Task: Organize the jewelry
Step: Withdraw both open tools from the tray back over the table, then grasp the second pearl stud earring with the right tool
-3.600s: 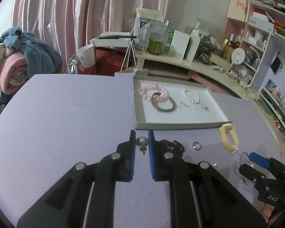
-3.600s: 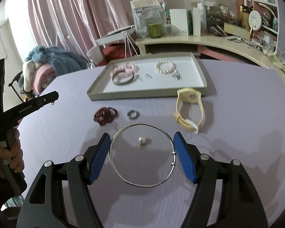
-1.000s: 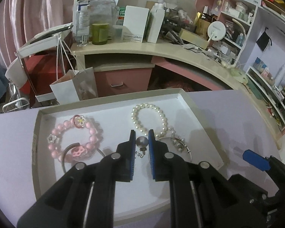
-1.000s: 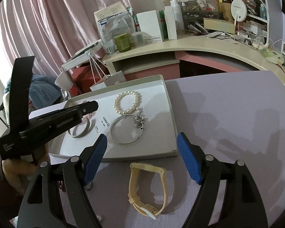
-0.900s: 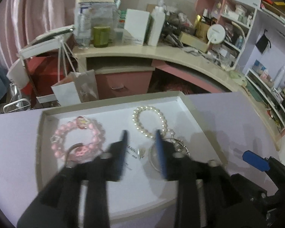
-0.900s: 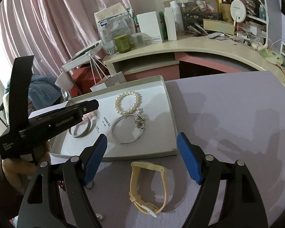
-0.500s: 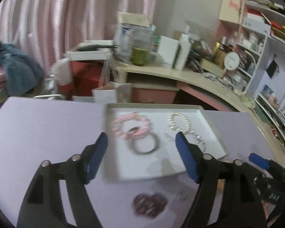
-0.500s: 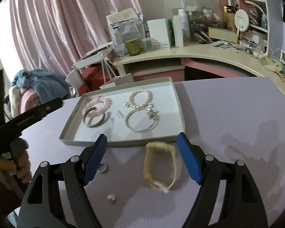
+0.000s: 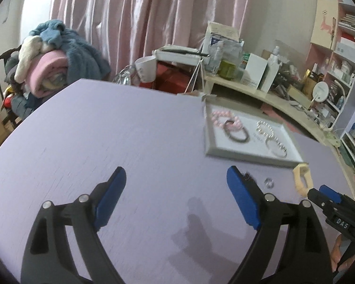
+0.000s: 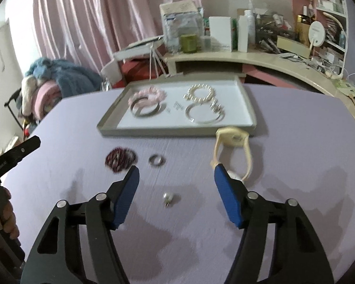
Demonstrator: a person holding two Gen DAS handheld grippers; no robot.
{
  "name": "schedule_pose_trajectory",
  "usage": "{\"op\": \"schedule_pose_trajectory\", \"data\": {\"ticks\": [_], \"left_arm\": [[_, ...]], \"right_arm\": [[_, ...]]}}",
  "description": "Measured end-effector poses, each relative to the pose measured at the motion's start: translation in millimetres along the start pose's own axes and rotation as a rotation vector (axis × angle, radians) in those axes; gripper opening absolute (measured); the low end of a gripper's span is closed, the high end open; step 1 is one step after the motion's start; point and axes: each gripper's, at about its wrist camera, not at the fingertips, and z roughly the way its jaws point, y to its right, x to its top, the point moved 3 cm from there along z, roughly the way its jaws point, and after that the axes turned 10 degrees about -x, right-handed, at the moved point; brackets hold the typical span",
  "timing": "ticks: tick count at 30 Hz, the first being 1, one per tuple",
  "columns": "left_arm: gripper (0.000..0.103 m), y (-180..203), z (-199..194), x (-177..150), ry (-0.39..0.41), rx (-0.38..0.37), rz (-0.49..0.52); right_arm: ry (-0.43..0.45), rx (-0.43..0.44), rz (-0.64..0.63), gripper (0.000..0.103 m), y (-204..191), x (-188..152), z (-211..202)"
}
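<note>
A grey tray (image 10: 108, 127) with a white floor holds a pink bead bracelet (image 10: 151, 94), a dark bangle (image 10: 145, 110), a pearl bracelet (image 10: 200, 92) and a silver hoop (image 10: 204, 114); it also shows in the left wrist view (image 9: 209, 150). On the purple table lie a dark red bead bracelet (image 10: 119, 158), a silver ring (image 10: 156, 160), a cream watch (image 10: 233, 148) and a small pearl stud (image 10: 167, 197). My right gripper (image 10: 175, 185) is open and empty just above the stud. My left gripper (image 9: 176, 189) is open and empty over bare table, left of the tray.
A curved cream desk (image 10: 260, 59) crowded with boxes and bottles stands behind the table. A chair with piled blue and pink blankets (image 9: 52, 56) stands at the far left. Pink curtains hang behind. The left gripper's tip (image 10: 19, 152) shows at the right wrist view's left edge.
My left gripper let go of the pearl stud over the tray, opened wide and pulled back left over the table. My right gripper drew back from the tray toward the loose pieces.
</note>
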Motion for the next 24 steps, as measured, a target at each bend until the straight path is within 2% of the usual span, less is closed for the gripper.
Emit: {"op": "schedule_pose_trajectory", "data": {"ticks": [3, 13, 18, 24], "left_arm": [[0.087, -5, -4, -6, -0.004, 0.003, -0.012], [0.087, -1, -2, -12, -0.009, -0.018, 0.005], [0.087, 2, 1, -13, -0.014, -0.023, 0.018], [0.087, 3, 2, -15, -0.02, -0.02, 0.017]], "right_arm": [[-0.025, 0.0, -0.011, 0.065, -5, -10, 5], [-0.116, -0.036, -0.049, 0.05, -14, -26, 34], [-0.111, -0.056, -0.068, 0.048, -17, -25, 39], [-0.104, -0.07, -0.078, 0.04, -17, -24, 43]]}}
